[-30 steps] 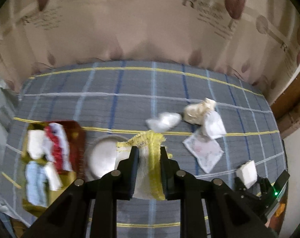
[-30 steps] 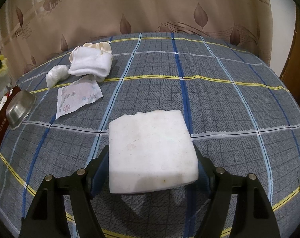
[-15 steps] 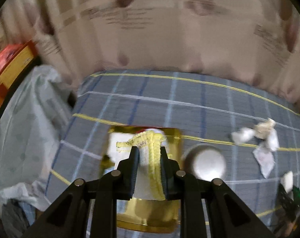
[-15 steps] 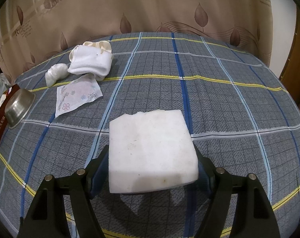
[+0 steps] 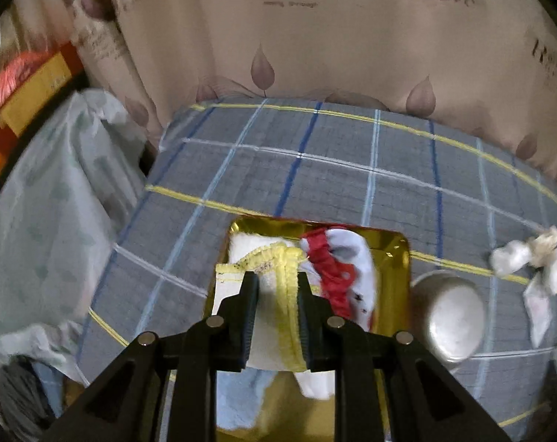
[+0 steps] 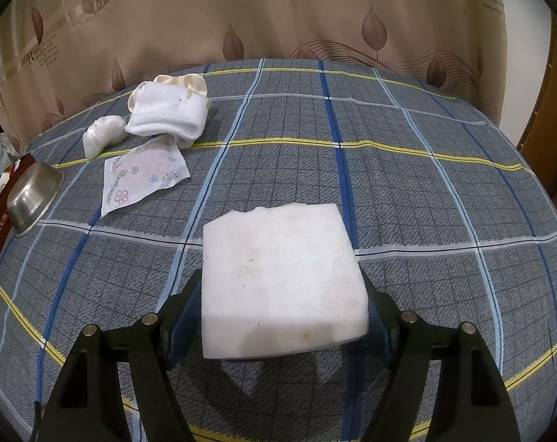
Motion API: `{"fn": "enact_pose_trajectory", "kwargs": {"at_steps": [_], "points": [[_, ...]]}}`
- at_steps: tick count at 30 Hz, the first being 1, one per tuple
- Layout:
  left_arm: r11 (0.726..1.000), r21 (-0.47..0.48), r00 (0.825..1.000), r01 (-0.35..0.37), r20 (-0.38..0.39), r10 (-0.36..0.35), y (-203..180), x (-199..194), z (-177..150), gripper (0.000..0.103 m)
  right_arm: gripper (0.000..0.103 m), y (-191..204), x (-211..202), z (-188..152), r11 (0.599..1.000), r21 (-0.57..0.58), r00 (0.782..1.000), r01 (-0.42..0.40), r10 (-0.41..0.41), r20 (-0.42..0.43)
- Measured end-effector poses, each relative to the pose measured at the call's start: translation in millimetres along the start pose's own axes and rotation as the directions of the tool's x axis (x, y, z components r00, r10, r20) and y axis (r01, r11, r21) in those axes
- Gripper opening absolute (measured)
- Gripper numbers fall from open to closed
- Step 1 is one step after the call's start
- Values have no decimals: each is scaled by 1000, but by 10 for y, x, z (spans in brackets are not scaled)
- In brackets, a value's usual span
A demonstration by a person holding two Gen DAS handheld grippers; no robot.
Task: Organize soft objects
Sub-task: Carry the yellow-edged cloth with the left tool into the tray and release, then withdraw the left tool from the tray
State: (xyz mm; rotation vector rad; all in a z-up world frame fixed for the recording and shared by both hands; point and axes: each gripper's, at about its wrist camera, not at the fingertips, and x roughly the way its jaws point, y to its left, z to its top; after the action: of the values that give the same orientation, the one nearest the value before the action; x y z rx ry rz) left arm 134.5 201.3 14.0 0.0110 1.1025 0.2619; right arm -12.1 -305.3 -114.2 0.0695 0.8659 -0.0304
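Note:
My left gripper [image 5: 274, 287] is shut on a white cloth with a yellow frilled edge [image 5: 274, 258], held just above a gold box [image 5: 394, 246]. Inside the box lie a red and white cloth [image 5: 337, 261], a white piece and a pale blue one. My right gripper [image 6: 282, 294] is shut on a white foam block [image 6: 278, 276], held over the plaid cover [image 6: 407, 184]. Further left on the cover lie folded white socks [image 6: 166, 112], a small white wad [image 6: 103, 134] and a flowered tissue pack [image 6: 142, 176].
An upturned steel bowl [image 5: 449, 318] sits right of the gold box; it shows at the left edge [image 6: 33, 197] in the right wrist view. A beige leaf-print curtain [image 6: 278, 11] hangs behind. A pale green bundle [image 5: 49, 202] lies off the cover's left side.
My left gripper has carried the yellow-edged cloth leftward from mid-cover to above the gold box and dropped lower. The right gripper and its foam block have kept still.

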Motion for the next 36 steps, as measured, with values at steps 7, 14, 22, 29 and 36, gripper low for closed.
{"fn": "enact_pose_trajectory", "kwargs": {"at_steps": [7,14,22,29,36], "points": [[999,-33,999,22,-36,-24,26,219,-3,21,75,-2,4,-1,1000,-4,1000,4,-4,-2],[1000,-16,999,25,-21,-25,-28,246,-1,30,77,18,11,1,1000,-12,1000,8,-8,-4],[998,-51,999,38,-27,-40,7,239,30,46,77,21,10,0,1000,-14,1000,9,-9,-5],[996,-50,997,81,21,-80,60,-13,-9,46,78,21,17,1,1000,-18,1000,13,-13,-7],[992,-24,991,127,37,-126,83,-268,-320,46,78,28,22,13,1000,-24,1000,17,-17,-8]]}}
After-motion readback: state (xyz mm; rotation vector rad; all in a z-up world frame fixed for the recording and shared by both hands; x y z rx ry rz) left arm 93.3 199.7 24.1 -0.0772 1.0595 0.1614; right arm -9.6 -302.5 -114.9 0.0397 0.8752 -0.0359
